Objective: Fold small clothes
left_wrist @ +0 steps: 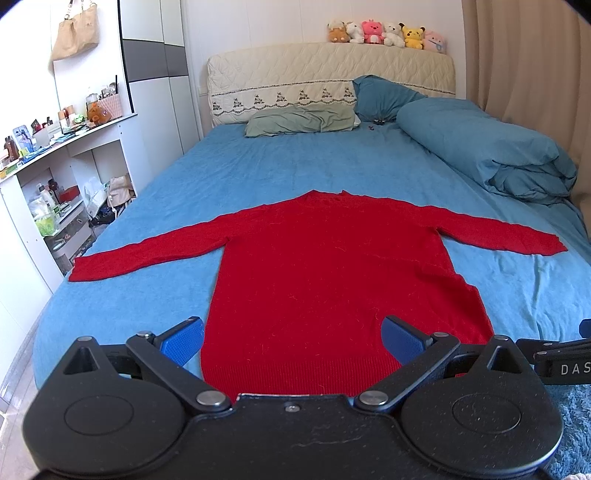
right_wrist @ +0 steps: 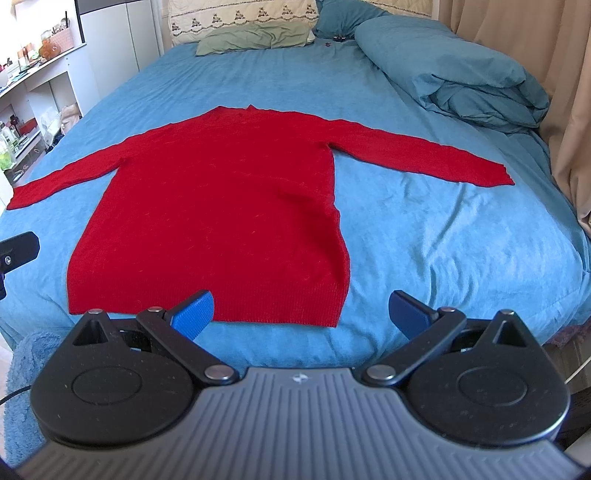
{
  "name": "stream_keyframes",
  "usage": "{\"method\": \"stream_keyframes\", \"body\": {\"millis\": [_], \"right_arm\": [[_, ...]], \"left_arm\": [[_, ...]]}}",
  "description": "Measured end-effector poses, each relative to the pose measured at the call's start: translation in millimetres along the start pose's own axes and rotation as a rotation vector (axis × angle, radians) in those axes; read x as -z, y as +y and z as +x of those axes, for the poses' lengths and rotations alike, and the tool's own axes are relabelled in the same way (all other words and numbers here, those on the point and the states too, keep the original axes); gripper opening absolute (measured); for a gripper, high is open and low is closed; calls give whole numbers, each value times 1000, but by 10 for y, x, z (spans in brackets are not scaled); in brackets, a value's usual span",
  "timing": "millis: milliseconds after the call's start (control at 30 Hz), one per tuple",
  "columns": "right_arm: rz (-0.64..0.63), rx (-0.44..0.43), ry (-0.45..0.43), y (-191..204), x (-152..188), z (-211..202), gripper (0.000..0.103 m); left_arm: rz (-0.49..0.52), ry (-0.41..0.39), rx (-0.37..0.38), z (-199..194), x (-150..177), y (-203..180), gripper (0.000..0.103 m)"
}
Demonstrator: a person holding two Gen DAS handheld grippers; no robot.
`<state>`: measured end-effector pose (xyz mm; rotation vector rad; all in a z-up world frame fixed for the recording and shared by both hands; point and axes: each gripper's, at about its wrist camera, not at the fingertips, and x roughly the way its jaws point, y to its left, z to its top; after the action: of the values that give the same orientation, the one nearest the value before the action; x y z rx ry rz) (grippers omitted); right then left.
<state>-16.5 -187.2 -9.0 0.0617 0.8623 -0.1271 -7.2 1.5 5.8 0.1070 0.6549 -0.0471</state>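
Red sweater (left_wrist: 325,273) flat on bed (left_wrist: 155,192), sleeves spread, unfolded; left tongs (left_wrist: 291,341) and right tongs (right_wrist: 301,314) both spread wide, empty, near hem; pinch a sleeve cuff low, one fabric layer, fold across body smoothly.

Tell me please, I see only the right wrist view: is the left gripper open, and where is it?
Observer: The left gripper is open and holds nothing; one pad is over the red sweater, the other over the sheet.
Operator: My view cuts the headboard top. Is anything there?
Observer: A row of plush toys sits on the headboard.
Operator: And above the shelf?
Observer: A beige bag hangs above the shelf.
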Motion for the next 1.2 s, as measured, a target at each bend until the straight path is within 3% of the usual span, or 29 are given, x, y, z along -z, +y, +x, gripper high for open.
{"method": "stream_keyframes", "body": {"millis": [900,1000,1200], "right_arm": [[-1,-19,-3,-13,-42,-33,103],[9,-17,-22,-82,-185,-58,103],[50,38,-119,-420,-754,-16,103]], "left_arm": [[-17,16,2,-45,-10,21,103],[-9,9,8,-30,-153,1,103],[-3,-83,15,201,-826,15,103]]}}
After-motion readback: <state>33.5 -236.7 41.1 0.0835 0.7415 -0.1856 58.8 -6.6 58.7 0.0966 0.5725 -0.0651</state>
